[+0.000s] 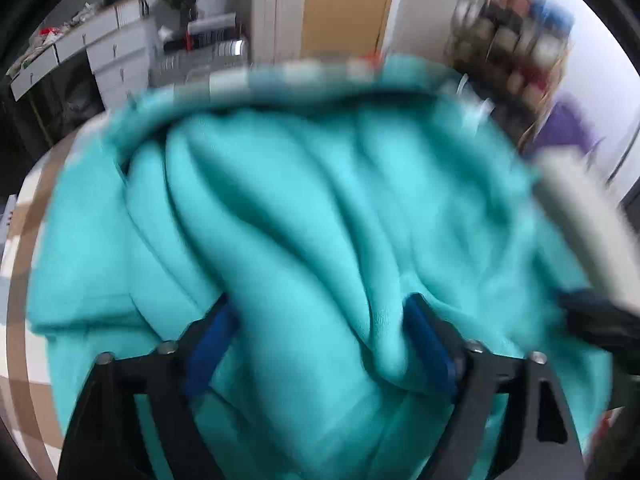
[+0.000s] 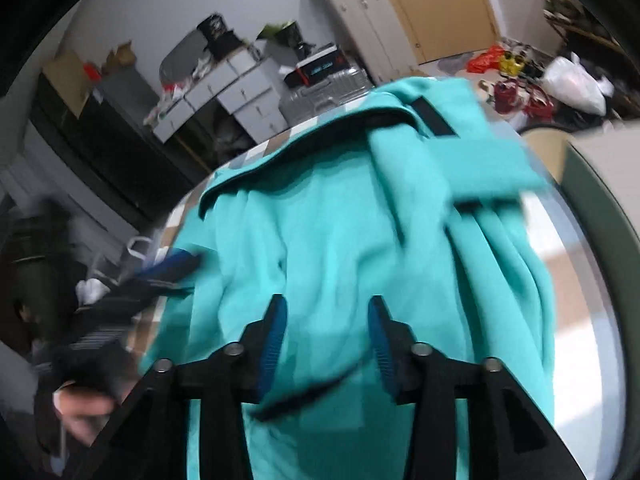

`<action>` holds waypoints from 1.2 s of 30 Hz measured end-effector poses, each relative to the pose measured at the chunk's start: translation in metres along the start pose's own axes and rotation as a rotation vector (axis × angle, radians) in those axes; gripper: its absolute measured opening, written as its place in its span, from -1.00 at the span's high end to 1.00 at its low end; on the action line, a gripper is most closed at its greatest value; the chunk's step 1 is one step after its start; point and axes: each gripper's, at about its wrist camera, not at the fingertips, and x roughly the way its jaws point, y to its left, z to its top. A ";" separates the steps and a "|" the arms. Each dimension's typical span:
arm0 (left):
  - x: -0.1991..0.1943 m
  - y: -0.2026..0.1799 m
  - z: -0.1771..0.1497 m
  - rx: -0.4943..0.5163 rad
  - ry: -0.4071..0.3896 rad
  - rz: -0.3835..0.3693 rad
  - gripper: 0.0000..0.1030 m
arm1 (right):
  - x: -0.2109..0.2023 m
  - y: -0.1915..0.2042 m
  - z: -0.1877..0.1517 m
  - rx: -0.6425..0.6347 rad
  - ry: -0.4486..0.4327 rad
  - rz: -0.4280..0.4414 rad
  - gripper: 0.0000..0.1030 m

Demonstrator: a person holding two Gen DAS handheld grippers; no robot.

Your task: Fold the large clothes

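Nearby, grey drawers (image 2: 244,96) stand behind the teal garment (image 2: 340,240).

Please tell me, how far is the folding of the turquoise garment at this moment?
Done: the turquoise garment lies on the checkered table, with one part already laid across its top. In hand: the left tool straddles a thick ridge of cloth; whether it pinches is unclear. The right tool is open above the cloth. Left: the garment is bunched and wrinkled, not a flat, neat fold.

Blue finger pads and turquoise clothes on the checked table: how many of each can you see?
Turquoise garment: 1
Blue pads on the left gripper fingers: 2
Blue pads on the right gripper fingers: 2
Checked table: 1
Total: 6
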 end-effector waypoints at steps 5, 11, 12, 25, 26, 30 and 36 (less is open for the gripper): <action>-0.029 0.013 0.001 -0.090 -0.041 -0.031 -0.52 | -0.008 -0.005 -0.020 0.032 0.029 -0.002 0.15; -0.017 0.019 -0.016 -0.089 0.026 -0.054 -0.53 | -0.017 0.015 0.010 -0.071 -0.010 -0.032 0.15; -0.019 0.027 -0.019 -0.119 0.002 -0.080 -0.52 | -0.011 0.024 0.024 -0.090 -0.002 -0.022 0.15; -0.096 0.152 -0.021 -0.376 -0.212 0.027 -0.52 | 0.190 0.115 0.076 -0.315 0.333 -0.172 0.09; -0.100 0.153 -0.020 -0.392 -0.224 0.013 -0.52 | 0.186 0.115 0.077 -0.308 0.357 -0.170 0.10; -0.103 0.157 -0.001 -0.384 -0.240 0.028 -0.52 | 0.115 0.100 0.107 -0.258 0.231 -0.047 0.21; -0.027 0.139 -0.006 -0.270 -0.015 0.165 -0.51 | 0.094 0.028 0.129 -0.300 0.107 -0.408 -0.14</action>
